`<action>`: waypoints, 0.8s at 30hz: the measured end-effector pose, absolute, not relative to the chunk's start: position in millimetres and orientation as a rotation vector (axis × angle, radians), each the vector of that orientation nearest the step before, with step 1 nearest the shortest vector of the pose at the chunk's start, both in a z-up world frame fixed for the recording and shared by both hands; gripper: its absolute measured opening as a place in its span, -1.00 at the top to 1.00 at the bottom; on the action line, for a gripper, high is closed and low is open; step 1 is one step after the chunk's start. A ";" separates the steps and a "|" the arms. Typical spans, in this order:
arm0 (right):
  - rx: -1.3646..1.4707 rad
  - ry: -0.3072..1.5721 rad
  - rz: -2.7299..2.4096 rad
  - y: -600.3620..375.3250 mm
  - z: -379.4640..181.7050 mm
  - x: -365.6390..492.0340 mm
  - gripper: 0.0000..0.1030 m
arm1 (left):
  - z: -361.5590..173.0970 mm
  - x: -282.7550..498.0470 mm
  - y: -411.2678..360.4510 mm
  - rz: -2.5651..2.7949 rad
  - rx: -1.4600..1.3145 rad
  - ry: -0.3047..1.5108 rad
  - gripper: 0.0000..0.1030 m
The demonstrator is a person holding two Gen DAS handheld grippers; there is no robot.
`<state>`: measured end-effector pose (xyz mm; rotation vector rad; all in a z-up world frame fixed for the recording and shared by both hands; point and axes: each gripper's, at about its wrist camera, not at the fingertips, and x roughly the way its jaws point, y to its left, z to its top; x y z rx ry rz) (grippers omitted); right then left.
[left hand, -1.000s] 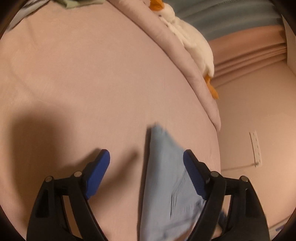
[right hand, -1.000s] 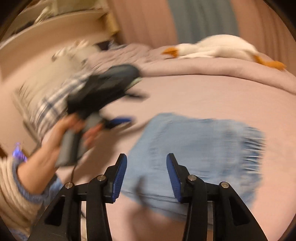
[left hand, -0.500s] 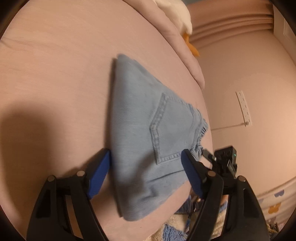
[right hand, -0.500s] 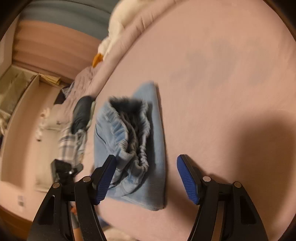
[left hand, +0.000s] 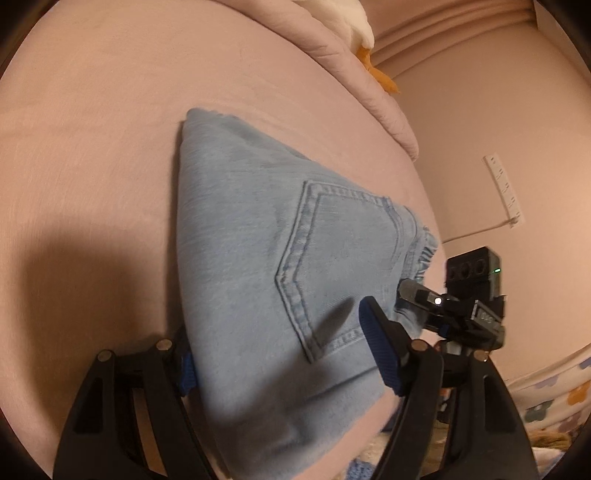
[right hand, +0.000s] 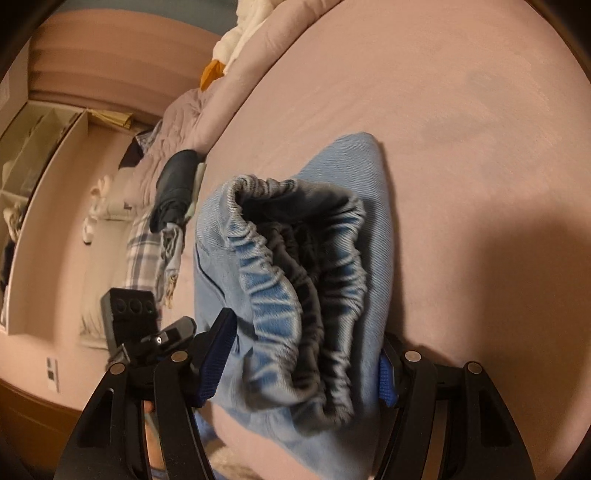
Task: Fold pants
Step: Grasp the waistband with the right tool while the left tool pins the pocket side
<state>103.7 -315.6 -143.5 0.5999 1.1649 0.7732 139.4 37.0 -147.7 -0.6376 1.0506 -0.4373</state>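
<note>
Light blue denim pants (left hand: pixel 266 266) lie folded in a compact bundle on the pink bed, back pocket up. My left gripper (left hand: pixel 284 354) is open, its jaws around the bundle's near edge, one finger under the fold's left side. My right gripper (right hand: pixel 306 362) is open, its jaws straddling the pants (right hand: pixel 332 258) at the elastic waistband end. Each gripper shows in the other's view: the right one (left hand: pixel 465 302) at the waistband, the left one (right hand: pixel 147 328) at the far side.
The pink bed sheet (left hand: pixel 92 147) spreads around the pants. A rolled pink duvet (left hand: pixel 351 74) with a white plush goose (left hand: pixel 354 22) lies along the far edge. Dark clothes (right hand: pixel 177 188) and a plaid cloth (right hand: pixel 144 254) lie at the bed's head. A wall (left hand: pixel 480 129) stands close behind.
Both grippers have moved in onto the folded pants from opposite ends; the bundle now sits between each pair of jaws. Both stay open.
</note>
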 end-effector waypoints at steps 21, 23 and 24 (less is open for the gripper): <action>0.407 1.043 0.652 -312.4 -134.6 87.7 -0.24 | -149.2 139.6 -0.4 -0.301 -0.350 0.993 -0.40; 0.395 1.033 0.637 -311.6 -133.7 86.5 -0.23 | -148.9 141.0 -2.8 -0.292 -0.346 0.993 -0.40; 0.391 1.029 0.630 -310.1 -133.7 86.2 -0.22 | -148.8 141.9 -3.7 -0.290 -0.345 0.994 -0.40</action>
